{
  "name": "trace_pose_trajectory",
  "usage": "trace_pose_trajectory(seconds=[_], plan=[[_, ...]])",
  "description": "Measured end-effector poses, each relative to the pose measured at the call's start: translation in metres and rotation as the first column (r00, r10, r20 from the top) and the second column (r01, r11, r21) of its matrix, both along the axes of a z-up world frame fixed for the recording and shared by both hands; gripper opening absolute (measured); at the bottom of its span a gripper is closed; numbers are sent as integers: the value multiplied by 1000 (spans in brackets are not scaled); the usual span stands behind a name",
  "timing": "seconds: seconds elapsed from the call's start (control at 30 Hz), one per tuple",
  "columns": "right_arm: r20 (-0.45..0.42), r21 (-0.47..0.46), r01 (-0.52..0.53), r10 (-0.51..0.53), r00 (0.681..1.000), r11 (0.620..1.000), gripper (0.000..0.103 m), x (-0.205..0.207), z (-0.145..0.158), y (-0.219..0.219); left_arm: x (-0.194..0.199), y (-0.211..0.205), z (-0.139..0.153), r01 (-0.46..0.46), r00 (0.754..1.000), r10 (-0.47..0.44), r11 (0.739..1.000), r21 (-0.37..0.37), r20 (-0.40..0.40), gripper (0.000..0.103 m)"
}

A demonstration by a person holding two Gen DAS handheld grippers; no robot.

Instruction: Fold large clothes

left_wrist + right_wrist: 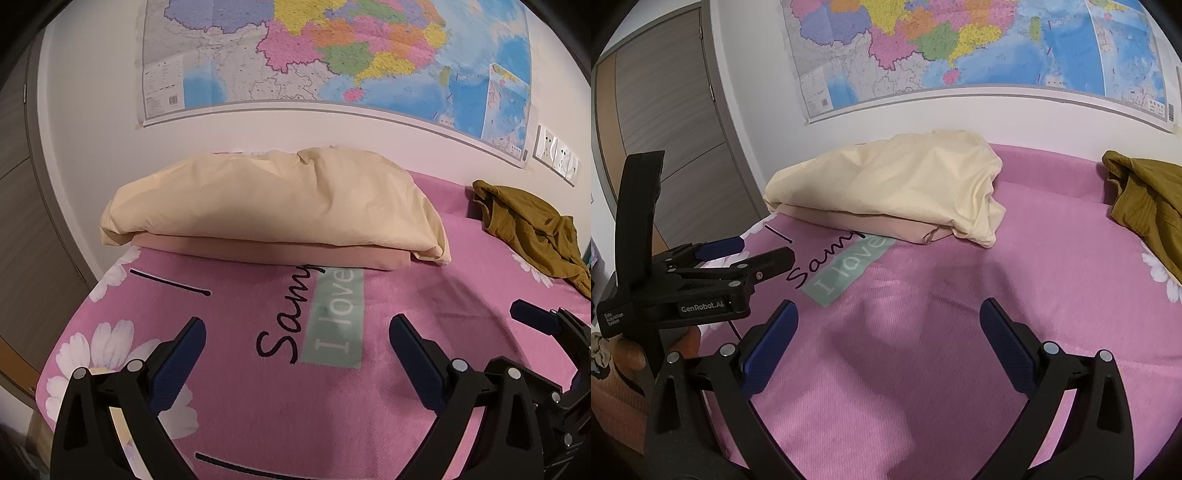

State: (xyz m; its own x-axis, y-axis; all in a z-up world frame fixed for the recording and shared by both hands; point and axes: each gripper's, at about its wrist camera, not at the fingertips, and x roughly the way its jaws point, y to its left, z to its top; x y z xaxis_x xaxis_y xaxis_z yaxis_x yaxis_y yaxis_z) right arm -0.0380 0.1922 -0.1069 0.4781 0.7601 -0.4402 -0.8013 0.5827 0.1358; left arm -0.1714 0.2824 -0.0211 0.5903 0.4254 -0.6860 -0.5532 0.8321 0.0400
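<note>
While both jaws stand apart and empty, left gripper (297,328) and right gripper (888,312) hover over bed (960,350); olive garment (1148,206) crumpled at far right edge.

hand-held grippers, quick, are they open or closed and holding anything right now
Left hand-held gripper: open, holding nothing, above the pink bed cover.
Right hand-held gripper: open, holding nothing; the olive garment lies untouched.
</note>
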Motion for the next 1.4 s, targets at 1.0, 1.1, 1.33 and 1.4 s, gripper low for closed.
trace_pose_trajectory(seconds=[1.0, 1.1, 1.33, 1.4], plan=[[1, 8, -3, 3, 1000, 1000, 97, 0, 2, 0, -3, -1, 4, -1, 1000, 1, 1000, 9, 4, 96], [-1, 9, -2, 2, 1000, 1000, 97, 1, 1, 0, -3, 0, 4, -2, 1000, 2, 1000, 2, 3, 96], [1, 17, -4, 4, 1000, 1000, 97, 0, 1, -2, -4, -3, 6, -15, 1000, 15, 999, 31, 20, 96], [1, 19, 1, -1, 1000, 1000, 97, 0, 1, -3, -2, -3, 5, -3, 1000, 3, 1000, 12, 21, 96]])
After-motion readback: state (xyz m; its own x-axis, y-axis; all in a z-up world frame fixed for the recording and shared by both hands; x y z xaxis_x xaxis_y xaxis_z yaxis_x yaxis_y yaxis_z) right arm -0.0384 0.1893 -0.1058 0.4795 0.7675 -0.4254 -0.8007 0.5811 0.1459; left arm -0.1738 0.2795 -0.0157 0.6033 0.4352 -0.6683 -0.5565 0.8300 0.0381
